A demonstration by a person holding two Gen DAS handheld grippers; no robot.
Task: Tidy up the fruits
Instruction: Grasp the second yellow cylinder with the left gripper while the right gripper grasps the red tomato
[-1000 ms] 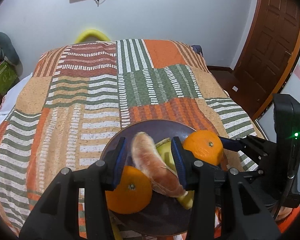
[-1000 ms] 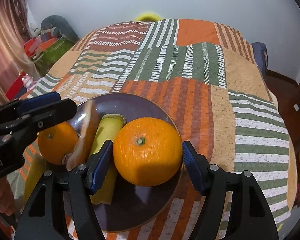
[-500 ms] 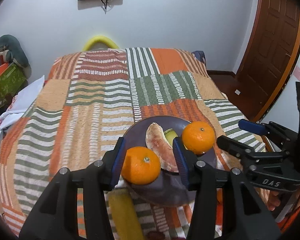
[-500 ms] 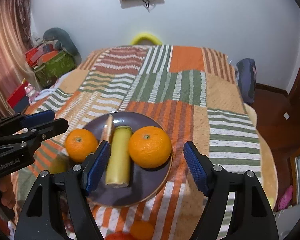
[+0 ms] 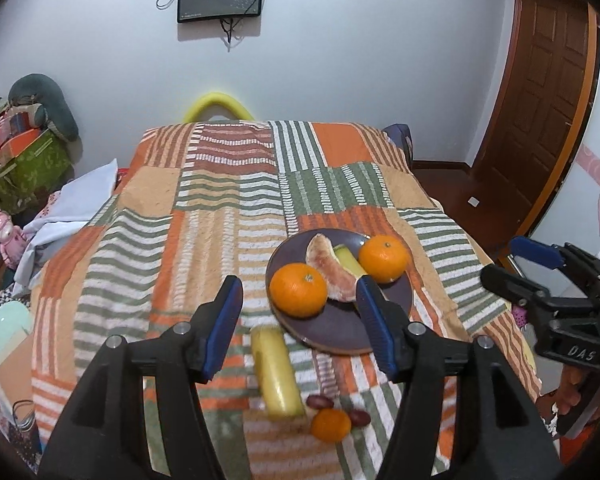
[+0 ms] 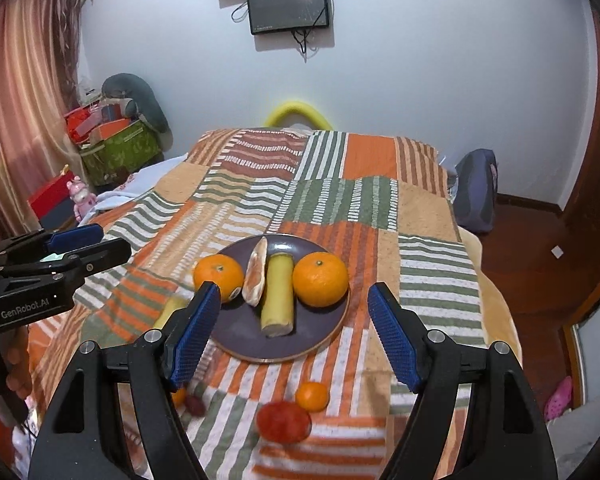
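Hovering spread and empty, both tools, left (image 5: 300, 320) and right (image 6: 292, 330), risk rolling loose fruit off the soft bed (image 6: 340, 200) beside the filled plate (image 6: 240, 332).

black plastic left gripper (image 5: 300, 320), right gripper (image 6: 294, 330), blue ribbed pads (image 6: 392, 344), silver screws, white "GenRobot.AI" lettering

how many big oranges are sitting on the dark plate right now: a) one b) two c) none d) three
b: two oranges sit on the plate, one at each side, with the pomelo slice and the yellow-green piece between them.
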